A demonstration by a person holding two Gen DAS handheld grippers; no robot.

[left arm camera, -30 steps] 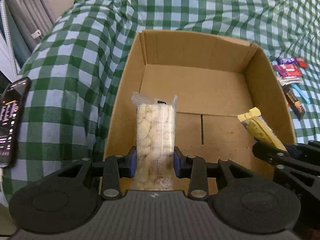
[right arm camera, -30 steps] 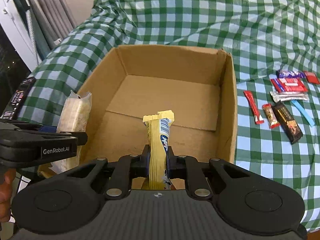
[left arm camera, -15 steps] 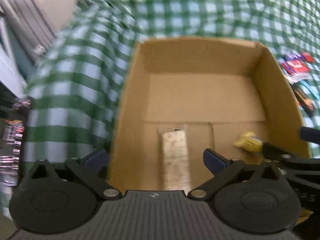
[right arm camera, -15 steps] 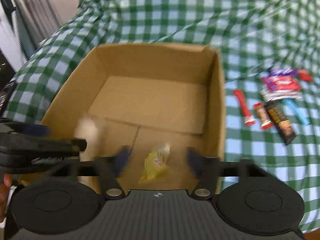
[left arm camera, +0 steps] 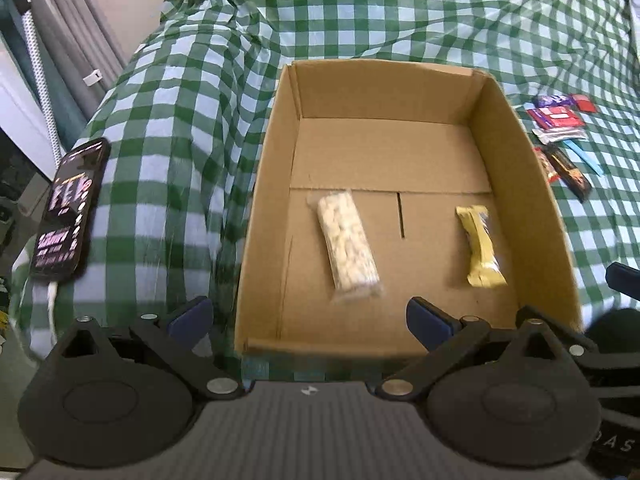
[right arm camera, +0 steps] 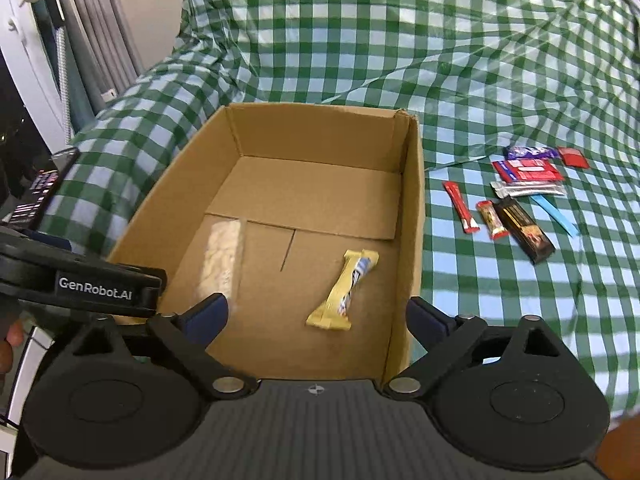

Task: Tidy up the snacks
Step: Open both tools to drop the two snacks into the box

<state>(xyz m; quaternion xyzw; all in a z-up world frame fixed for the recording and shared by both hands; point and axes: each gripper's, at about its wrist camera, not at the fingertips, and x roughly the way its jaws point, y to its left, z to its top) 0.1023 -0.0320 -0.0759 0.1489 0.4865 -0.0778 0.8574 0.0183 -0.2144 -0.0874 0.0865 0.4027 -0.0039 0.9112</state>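
Lying flat in box (left arm camera: 528, 184): rice bar (left arm camera: 347, 248); yellow bar (right arm camera: 344, 290)

A green-and-white checked cloth (left arm camera: 360, 20) is spread rumpled over everything. A phone (left arm camera: 70, 210) with its screen lit is laid flat on it at around 9 o'clock. Grey curtains (right arm camera: 104, 32) and a pale wall (right arm camera: 160, 0) are seen up at 11 o'clock.

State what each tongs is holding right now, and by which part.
Nothing is held. The left tongs stand open and empty; the right tongs are opening, nothing between them. The puffed-rice bar and yellow bar lie in the cardboard box.
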